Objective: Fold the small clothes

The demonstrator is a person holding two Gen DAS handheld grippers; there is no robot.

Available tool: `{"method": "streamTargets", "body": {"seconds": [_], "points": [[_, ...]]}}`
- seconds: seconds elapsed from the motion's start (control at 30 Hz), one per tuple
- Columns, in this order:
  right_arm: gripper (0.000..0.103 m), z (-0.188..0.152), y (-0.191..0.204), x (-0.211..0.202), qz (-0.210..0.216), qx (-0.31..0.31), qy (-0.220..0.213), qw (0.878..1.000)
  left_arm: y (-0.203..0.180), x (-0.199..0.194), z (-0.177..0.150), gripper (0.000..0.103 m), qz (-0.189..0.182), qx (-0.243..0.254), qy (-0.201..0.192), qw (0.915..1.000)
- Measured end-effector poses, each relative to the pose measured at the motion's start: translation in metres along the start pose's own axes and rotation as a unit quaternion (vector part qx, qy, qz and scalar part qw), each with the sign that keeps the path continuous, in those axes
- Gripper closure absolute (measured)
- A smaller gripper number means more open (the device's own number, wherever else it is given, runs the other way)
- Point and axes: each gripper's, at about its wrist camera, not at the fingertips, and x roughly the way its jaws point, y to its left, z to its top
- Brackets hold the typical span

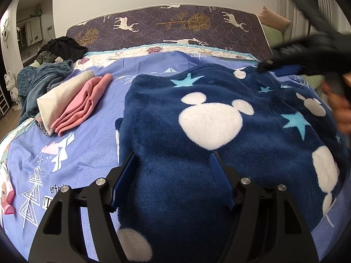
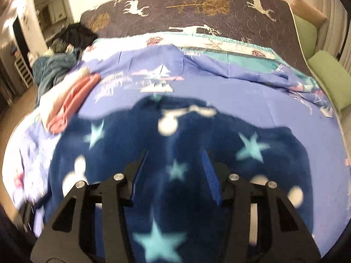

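Left wrist view: left gripper jaws wide, empty, poised over navy fleece garment spread on bed sheet; right gripper half-open, unloaded, repositioning for next fold.

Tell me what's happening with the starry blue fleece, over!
Left gripper open above fleece, nothing pinched. Right gripper open over it too. Navy fleece spread on the bed, not yet folded. Folded pink and cream clothes lie beside it, apart.
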Motion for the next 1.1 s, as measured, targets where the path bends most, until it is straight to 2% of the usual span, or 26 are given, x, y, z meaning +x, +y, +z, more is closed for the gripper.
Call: {"method": "streamTargets", "body": {"seconds": [0.07, 0.1, 0.13, 0.2, 0.27, 0.33, 0.37, 0.43, 0.53, 0.6, 0.77, 0.83, 0.93, 1.0, 1.1], "points": [[0.053, 0.01, -0.009, 0.04, -0.012, 0.021, 0.051, 0.998, 0.001, 0.0, 0.0, 0.033, -0.002, -0.002, -0.001, 1.0], [0.049, 0.003, -0.013, 0.079, -0.02, 0.018, 0.103, 0.994, 0.001, 0.0, 0.0, 0.033, -0.004, -0.003, -0.001, 1.0], [0.047, 0.0, -0.009, 0.091, -0.027, -0.012, 0.092, 0.995, 0.002, 0.0, 0.001, 0.032, -0.01, -0.005, -0.003, 0.9999], [0.047, 0.0, 0.005, 0.082, -0.061, -0.052, 0.081, 0.994, 0.004, -0.002, 0.001, 0.032, -0.014, -0.008, -0.002, 0.9999], [0.048, 0.0, 0.009, 0.075, -0.069, -0.071, 0.073, 0.992, 0.007, -0.005, 0.002, 0.032, -0.023, -0.01, -0.005, 0.9997], [0.048, -0.004, -0.001, 0.056, -0.047, -0.056, 0.05, 0.996, 0.01, -0.011, 0.002, 0.031, -0.024, -0.011, -0.007, 0.9996], [0.048, -0.008, -0.007, 0.045, -0.035, -0.041, 0.037, 0.998, 0.015, -0.016, 0.002, 0.027, -0.024, -0.014, -0.011, 0.9996], [0.046, -0.02, -0.016, 0.014, -0.016, -0.027, 0.006, 0.999, 0.025, -0.025, 0.001, 0.024, -0.011, -0.023, -0.02, 0.9995], [0.045, -0.053, -0.013, -0.033, 0.002, -0.057, -0.019, 0.998, 0.044, -0.032, -0.002, 0.023, 0.004, -0.043, -0.021, 0.9989], [0.04, -0.075, -0.004, -0.056, 0.019, -0.087, -0.028, 0.996, 0.06, -0.032, -0.004, 0.023, 0.019, -0.067, -0.008, 0.9976], [0.031, -0.142, 0.043, -0.101, 0.059, -0.209, -0.055, 0.974, 0.07, -0.039, -0.007, 0.023, 0.022, -0.083, 0.002, 0.9963], [0.03, -0.168, 0.068, -0.11, 0.067, -0.271, -0.058, 0.959, 0.067, -0.043, -0.009, 0.022, 0.026, -0.078, 0.003, 0.9967], [0.029, -0.198, 0.098, -0.116, 0.052, -0.348, -0.076, 0.933, 0.066, -0.047, -0.012, 0.022, 0.022, -0.076, 0.004, 0.9969], [0.028, -0.208, 0.112, -0.114, 0.047, -0.374, -0.083, 0.923, 0.066, -0.05, -0.015, 0.022, 0.018, -0.077, 0.006, 0.9969], [0.028, -0.217, 0.127, -0.11, 0.042, -0.391, -0.088, 0.915, 0.069, -0.055, -0.021, 0.022, 0.02, -0.074, 0.008, 0.997]]}}
